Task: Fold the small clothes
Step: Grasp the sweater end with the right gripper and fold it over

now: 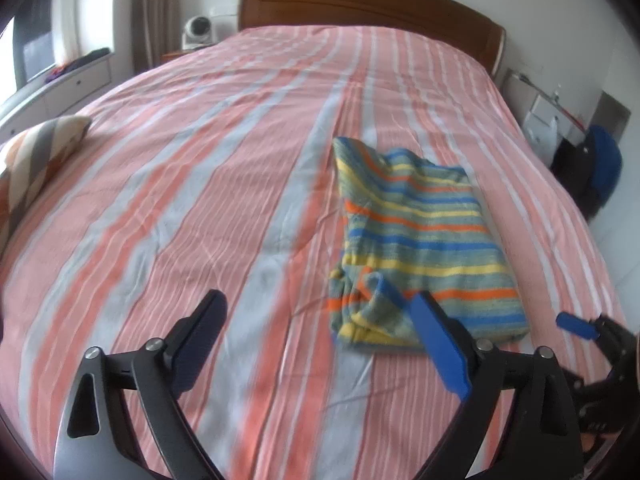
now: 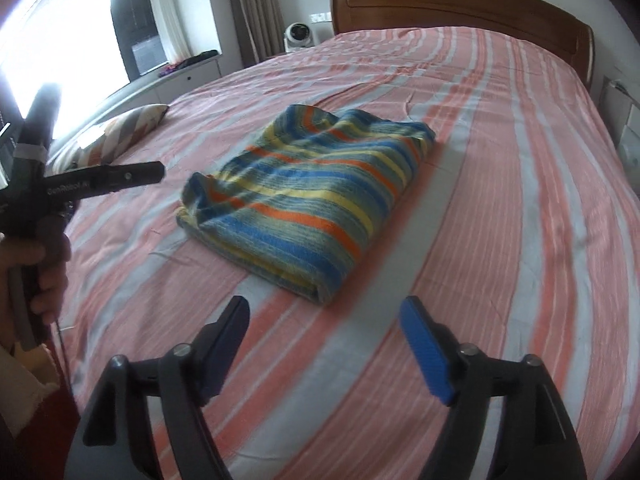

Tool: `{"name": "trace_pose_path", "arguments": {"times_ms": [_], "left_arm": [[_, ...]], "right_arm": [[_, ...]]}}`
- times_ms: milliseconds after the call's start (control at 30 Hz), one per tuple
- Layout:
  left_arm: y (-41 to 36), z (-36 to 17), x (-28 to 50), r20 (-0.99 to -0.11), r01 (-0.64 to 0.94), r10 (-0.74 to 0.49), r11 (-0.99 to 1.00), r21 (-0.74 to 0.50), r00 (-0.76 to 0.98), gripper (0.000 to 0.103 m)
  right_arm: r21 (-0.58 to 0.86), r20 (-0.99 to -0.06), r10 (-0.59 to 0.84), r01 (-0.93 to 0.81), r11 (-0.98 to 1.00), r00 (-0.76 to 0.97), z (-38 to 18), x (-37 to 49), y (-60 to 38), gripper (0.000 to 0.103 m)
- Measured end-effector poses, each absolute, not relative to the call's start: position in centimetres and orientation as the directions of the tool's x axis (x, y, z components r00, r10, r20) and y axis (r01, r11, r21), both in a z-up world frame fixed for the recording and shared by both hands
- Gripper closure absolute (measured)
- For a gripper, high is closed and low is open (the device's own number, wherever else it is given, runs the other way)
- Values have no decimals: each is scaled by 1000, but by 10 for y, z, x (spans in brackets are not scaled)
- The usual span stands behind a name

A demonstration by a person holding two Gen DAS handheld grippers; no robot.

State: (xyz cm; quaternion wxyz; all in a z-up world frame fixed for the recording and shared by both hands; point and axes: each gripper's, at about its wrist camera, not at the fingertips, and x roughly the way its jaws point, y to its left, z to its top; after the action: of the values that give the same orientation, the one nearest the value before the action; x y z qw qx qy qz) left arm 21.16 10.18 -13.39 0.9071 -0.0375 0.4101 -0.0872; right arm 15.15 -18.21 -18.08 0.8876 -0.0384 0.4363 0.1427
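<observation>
Item 1: striped garment (image 2: 308,200), knitted, in blue, yellow, orange and grey-green bands. I see it folded into a thick rectangular bundle, lying flat on the bed (image 2: 500,240) near the middle of the cover, with nothing gripping it.

Item 2: left gripper (image 1: 320,344). Its jaws stand wide apart over the bedcover with nothing between them. In the left wrist view its right blue pad overlaps the near corner of the garment; I cannot tell whether it touches.

Item 3: right gripper (image 2: 326,344). Jaws spread and empty, hovering over bare cover just near of the garment's near edge, apart from it.

Item 4: hand (image 2: 44,268), at the left edge of the right wrist view, wrapped around the left gripper's handle.

Item 5: bed, pink, orange and pale grey striped cover, wooden headboard (image 2: 460,4) at the far end.

Item 6: patterned pillow (image 2: 124,132), on the left side of the bed, well apart from the garment.
</observation>
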Motion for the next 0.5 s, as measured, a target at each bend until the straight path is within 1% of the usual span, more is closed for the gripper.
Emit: {"name": "trace_pose_path", "arguments": {"times_ms": [67,100,167,200,333,400,467,500], "left_arm": [[107,-135,222,-737,162,-262,965,-207,623,7],[113,-137,234,-729,183,-333,942,-281,598,7],[120,-140,256,-711,202,-418,906,-372,566,6],[119,-142,268,-712,208,-437,897,-390,549,5],[101,-169,323,-783,224,-442,897,-381,437,5],[90,-184,342,-810,232,-444,895,-381,383,5],[78,-191,352,-821,245,-432,899,-362,373,5],[73,-192,354,-822,253,-424,902,-349,380,5]], "right_arm": [[64,-785,219,-275,959,579,-179,155,-188,23],[87,-783,230,-264,960,578,-177,159,-194,23],[189,-765,287,-225,956,577,-172,173,-212,23],[228,-755,307,-207,951,579,-171,180,-218,23],[440,-708,408,-91,893,577,-179,233,-245,21],[525,-700,455,-34,850,550,-196,269,-250,21],[618,-686,522,28,786,506,-222,303,-249,22],[653,-674,552,48,756,490,-233,314,-246,31]]}}
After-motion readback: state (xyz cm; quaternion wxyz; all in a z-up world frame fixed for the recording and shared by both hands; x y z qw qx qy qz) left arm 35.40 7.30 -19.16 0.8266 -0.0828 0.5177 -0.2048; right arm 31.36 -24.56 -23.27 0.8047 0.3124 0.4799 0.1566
